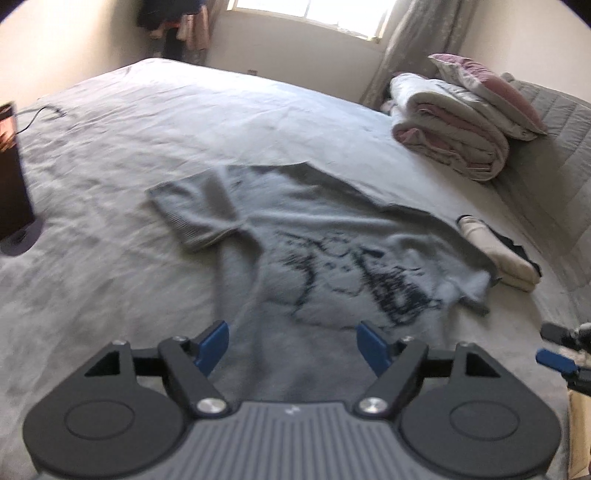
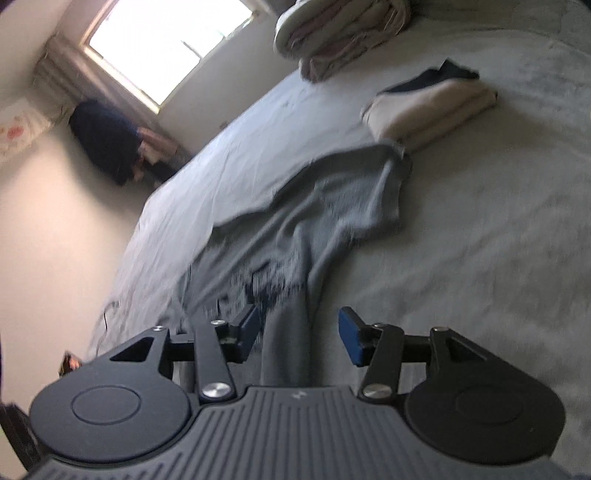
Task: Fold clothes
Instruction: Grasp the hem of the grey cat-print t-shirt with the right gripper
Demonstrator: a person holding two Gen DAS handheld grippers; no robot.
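A wide bed covered in a wrinkled pale grey sheet [image 1: 147,122] is filling both views, with a bright window [image 1: 306,11] sitting at the top of the left wrist frame and a stack of folded pink and white quilts [image 1: 454,125] resting at the upper right. A grey knitted short-sleeved top with a dark printed pattern [image 1: 332,251] is lying spread on the sheet in the middle of the frame, one sleeve pointing to the left. Just right of it a folded cream garment [image 1: 498,254] is lying on something dark.

The left gripper [image 1: 293,341] is hovering with its blue fingers [image 1: 214,341] standing wide apart and holding nothing; the top's lower hem is lying just beyond and between them. The right gripper [image 2: 301,338] is likewise spread open and empty in its own tilted view, with a narrow stretch of the grey top running down between its fingers [image 2: 351,341], though whether the cloth is touching them cannot be told.
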